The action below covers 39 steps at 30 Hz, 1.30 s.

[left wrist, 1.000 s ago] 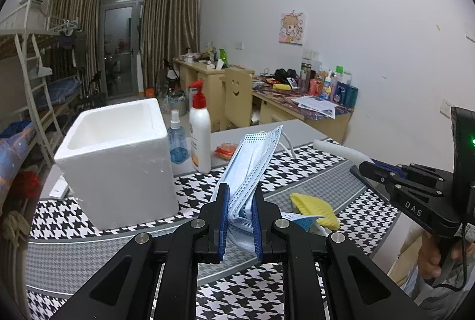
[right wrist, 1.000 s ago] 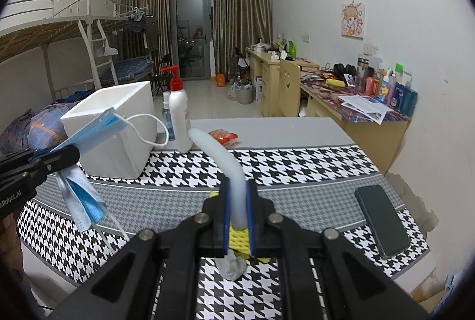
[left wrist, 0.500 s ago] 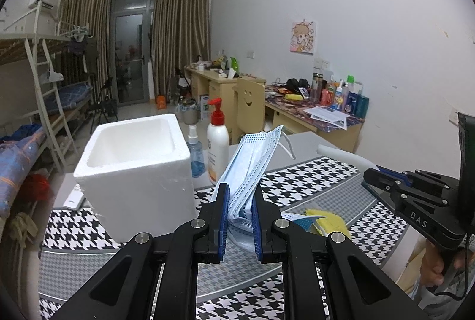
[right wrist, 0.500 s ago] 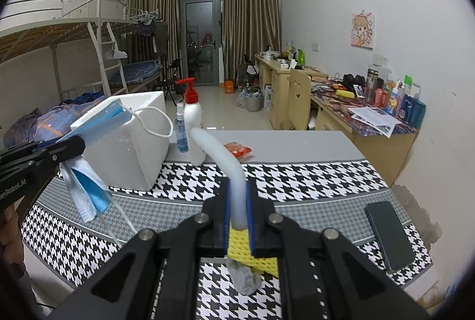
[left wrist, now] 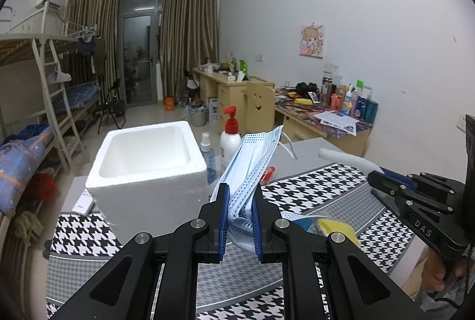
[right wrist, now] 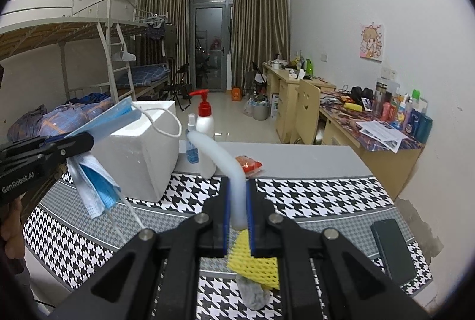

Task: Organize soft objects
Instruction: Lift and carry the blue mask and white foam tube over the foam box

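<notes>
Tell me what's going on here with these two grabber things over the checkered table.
A person is sorting soft items with a handheld tool in each hand. The left tool is shut on blue face masks, held up beside the open white foam box. The right tool is shut on a bent white foam tube, above a yellow mesh piece lying on the houndstooth table. Nothing shows in the box yet.

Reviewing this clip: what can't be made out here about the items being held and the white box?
- Face masks: how many are in the bundle, left wrist view; layers overlap and the fingers cover the middle.
- Foam tube: its lower end, right wrist view; hidden between the fingers.
- Foam box: its floor, left wrist view; the near wall blocks it.
- Grey wad: identity unclear, partly under the yellow mesh.
</notes>
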Available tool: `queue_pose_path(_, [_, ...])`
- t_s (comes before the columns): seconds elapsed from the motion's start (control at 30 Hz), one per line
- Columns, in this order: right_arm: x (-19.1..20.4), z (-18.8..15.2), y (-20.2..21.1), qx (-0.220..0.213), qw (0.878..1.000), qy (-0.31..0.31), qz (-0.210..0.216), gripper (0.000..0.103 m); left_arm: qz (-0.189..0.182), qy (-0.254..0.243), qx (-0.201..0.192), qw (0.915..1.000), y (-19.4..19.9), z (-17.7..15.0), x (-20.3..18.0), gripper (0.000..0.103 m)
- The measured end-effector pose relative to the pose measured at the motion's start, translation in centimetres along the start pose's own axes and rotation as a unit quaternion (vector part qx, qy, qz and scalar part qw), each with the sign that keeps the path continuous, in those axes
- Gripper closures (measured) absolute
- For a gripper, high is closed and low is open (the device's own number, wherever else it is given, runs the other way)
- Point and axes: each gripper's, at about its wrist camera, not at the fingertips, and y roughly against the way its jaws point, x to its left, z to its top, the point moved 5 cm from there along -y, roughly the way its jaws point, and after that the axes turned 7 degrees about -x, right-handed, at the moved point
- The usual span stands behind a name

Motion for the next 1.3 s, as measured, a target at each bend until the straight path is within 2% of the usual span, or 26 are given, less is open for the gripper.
queue_pose_path(0.17, [0.2, 0.2, -0.3, -0.001, 1.000, 0.001, 0.003, 0.091, 0.018, 0.000, -0.011, 0.9998, 0.0, 0.6, 0.7, 0.088])
queue_pose_path(0.5, [1.2, 1.4, -0.9, -0.009, 1.000, 0.006, 0.009, 0.091, 0.029, -0.001, -0.024, 0.9993, 0.0, 1.9, 1.4, 0.088])
queue_pose_path(1.3, [4.3, 5.3, -3.5, -0.018, 0.999, 0.019, 0.034, 0.091, 0.075, 0.012, -0.036, 0.9965, -1.0, 4.5, 6.3, 0.088])
